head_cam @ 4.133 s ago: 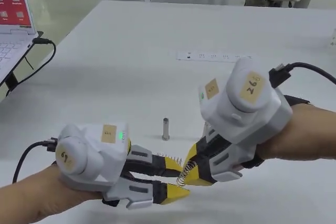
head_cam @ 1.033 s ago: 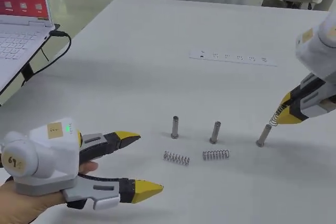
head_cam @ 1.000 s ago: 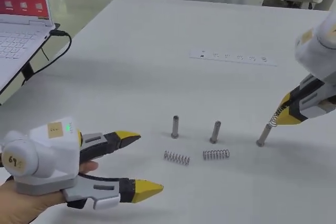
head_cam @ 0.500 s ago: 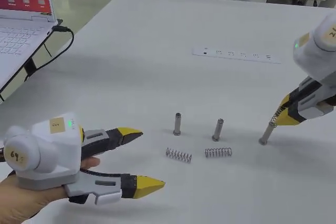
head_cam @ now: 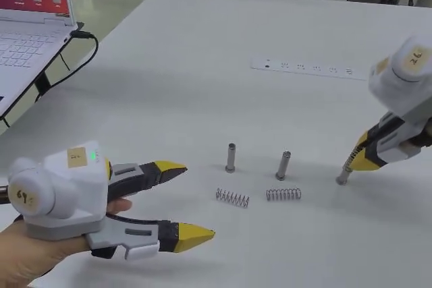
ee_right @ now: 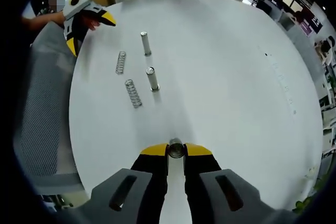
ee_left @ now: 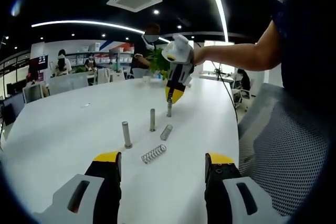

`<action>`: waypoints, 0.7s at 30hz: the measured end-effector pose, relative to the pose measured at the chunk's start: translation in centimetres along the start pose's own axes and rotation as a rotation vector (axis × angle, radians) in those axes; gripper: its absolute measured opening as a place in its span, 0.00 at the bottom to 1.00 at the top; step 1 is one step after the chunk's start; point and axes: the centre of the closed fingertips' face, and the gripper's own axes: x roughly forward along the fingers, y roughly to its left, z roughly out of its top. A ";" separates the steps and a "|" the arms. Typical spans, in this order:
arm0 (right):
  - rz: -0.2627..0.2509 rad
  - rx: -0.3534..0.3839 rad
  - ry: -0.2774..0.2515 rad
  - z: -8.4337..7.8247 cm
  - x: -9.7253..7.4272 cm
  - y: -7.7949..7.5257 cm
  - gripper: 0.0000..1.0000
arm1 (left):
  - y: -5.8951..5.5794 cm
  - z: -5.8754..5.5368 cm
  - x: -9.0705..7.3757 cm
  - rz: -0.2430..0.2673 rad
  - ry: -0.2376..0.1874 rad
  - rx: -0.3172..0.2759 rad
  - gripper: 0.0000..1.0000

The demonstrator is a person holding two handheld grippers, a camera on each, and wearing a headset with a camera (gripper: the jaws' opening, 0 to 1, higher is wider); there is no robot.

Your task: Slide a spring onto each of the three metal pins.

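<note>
Three metal pins stand in a row on the white table: the left pin (head_cam: 231, 158) (ee_right: 145, 43), the middle pin (head_cam: 283, 165) (ee_right: 153, 78) and the right pin (head_cam: 343, 177). Both the left and middle pins are bare. My right gripper (head_cam: 363, 160) (ee_right: 176, 150) is shut on a spring (ee_right: 176, 149) that sits over the top of the right pin. Two loose springs (head_cam: 233, 197) (head_cam: 283, 194) lie flat in front of the bare pins. My left gripper (head_cam: 187, 200) (ee_left: 164, 158) hovers open at the near left, holding nothing.
An open laptop (head_cam: 27, 5) with a black cable (head_cam: 71, 59) sits at the far left edge. A white power strip (head_cam: 310, 69) lies beyond the pins. A mesh chair (ee_left: 283, 145) is beside the table.
My right gripper has lowered, bringing the spring down over the right pin. About four seconds ago both grippers held the spring together near the front. The left gripper stays open.
</note>
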 end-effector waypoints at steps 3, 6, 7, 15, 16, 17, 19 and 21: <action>0.001 0.006 0.003 -0.2 0.5 0.0 0.08 | 0.0 0.0 0.0 0.001 0.002 0.001 0.59; 0.000 0.006 0.007 -0.4 0.9 0.1 0.08 | 0.0 0.0 0.0 0.001 0.001 0.000 0.59; 0.001 0.009 0.009 -0.4 1.1 0.1 0.08 | 0.0 0.0 0.0 0.001 0.002 0.000 0.59; 0.006 0.015 0.010 -0.6 1.7 0.3 0.09 | -0.1 -0.1 0.1 -0.002 0.005 0.001 0.59; 0.008 0.016 0.013 -0.7 1.8 0.3 0.09 | -0.1 -0.1 0.1 -0.001 0.005 0.001 0.59; 0.009 0.017 0.014 -0.7 1.9 0.4 0.09 | -0.1 -0.1 0.1 -0.001 0.005 0.001 0.59; 0.011 0.019 0.015 -0.8 2.0 0.5 0.09 | -0.1 -0.1 0.1 -0.002 0.005 0.002 0.59; 0.014 0.022 0.016 -0.8 2.1 0.6 0.09 | -0.1 -0.1 0.1 -0.002 0.005 0.001 0.59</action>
